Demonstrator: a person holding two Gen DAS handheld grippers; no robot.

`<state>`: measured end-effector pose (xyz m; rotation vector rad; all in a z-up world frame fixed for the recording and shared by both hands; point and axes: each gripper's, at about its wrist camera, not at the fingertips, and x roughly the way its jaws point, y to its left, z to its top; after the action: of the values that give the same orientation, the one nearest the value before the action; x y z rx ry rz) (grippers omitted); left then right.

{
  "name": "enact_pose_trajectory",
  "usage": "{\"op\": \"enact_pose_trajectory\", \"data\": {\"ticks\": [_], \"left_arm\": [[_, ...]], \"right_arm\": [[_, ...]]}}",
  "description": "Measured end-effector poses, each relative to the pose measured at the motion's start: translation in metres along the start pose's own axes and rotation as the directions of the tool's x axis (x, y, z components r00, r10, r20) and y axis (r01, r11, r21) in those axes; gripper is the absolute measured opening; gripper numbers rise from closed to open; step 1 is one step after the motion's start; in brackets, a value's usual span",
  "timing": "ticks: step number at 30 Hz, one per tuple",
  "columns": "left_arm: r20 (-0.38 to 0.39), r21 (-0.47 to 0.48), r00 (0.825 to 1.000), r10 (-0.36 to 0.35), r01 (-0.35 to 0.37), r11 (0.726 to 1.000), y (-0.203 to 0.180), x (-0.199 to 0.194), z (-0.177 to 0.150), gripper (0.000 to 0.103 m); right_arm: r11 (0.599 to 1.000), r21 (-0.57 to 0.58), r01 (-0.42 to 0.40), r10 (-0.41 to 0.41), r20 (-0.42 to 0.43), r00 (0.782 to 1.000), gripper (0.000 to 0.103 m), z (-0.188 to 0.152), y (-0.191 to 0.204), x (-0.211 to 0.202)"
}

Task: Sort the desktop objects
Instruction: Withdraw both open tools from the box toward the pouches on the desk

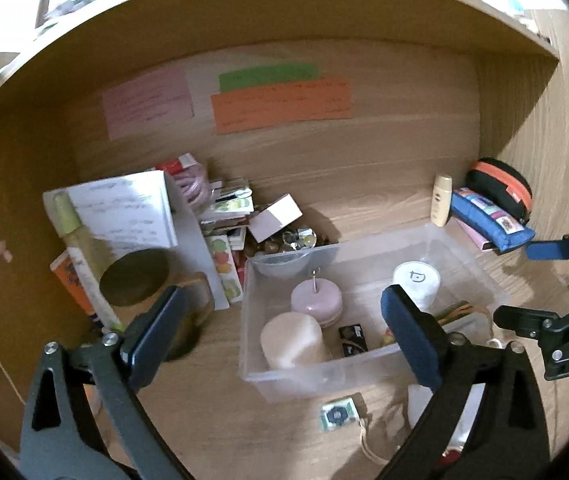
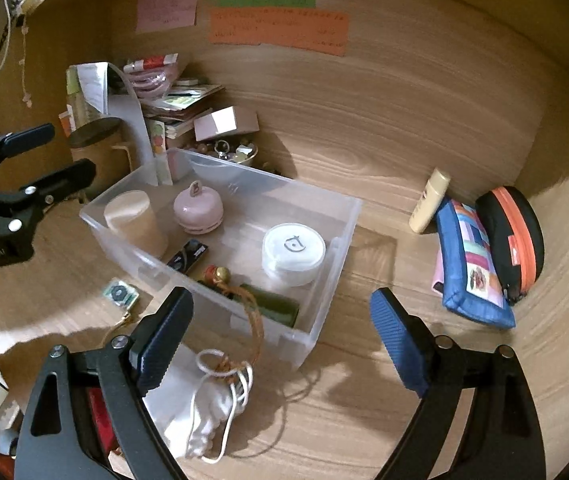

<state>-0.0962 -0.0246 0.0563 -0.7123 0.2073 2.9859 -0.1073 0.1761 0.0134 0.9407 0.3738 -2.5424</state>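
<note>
Left gripper [image 1: 280,330]: jaws wide, holding nothing.
Right gripper [image 2: 280,340]: jaws wide, holding nothing.
Clear bin [image 2: 324,316]: mid-desk.
Blue pouch [image 2: 472,264]: desk's right edge.

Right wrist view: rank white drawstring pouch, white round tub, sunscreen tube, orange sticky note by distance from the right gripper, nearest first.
From the right gripper:
1. White drawstring pouch, on the desk just beside its left finger.
2. White round tub, inside the clear bin, right end.
3. Sunscreen tube, leaning at the back wall, right.
4. Orange sticky note, high on the back wall.
</note>
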Motion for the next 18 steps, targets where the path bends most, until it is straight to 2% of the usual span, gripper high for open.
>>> {"op": "enact_pose_trajectory", "data": {"ticks": [8, 14, 18], "left_arm": [[-0.056, -0.047, 0.998, -0.019, 0.016, 0.999, 0.010, -0.016, -0.022, 0.101], [-0.083, -0.013, 0.996, 0.015, -0.016, 1.000, 0.000, -0.027, -0.047, 0.101], [-0.116, -0.021, 0.993, -0.035, 0.033, 0.999, -0.011, -0.033, -0.061, 0.101]], "right_arm": [[0.999, 0.023, -0.023, 0.023, 0.011, 1.000, 0.096, -0.023, 0.002, -0.014], [0.999, 0.039, -0.032, 0.033, -0.024, 0.999, 0.096, -0.044, 0.003, -0.011], [0.999, 0.045, -0.027, 0.029, -0.034, 0.999, 0.096, -0.058, 0.001, -0.011]]}}
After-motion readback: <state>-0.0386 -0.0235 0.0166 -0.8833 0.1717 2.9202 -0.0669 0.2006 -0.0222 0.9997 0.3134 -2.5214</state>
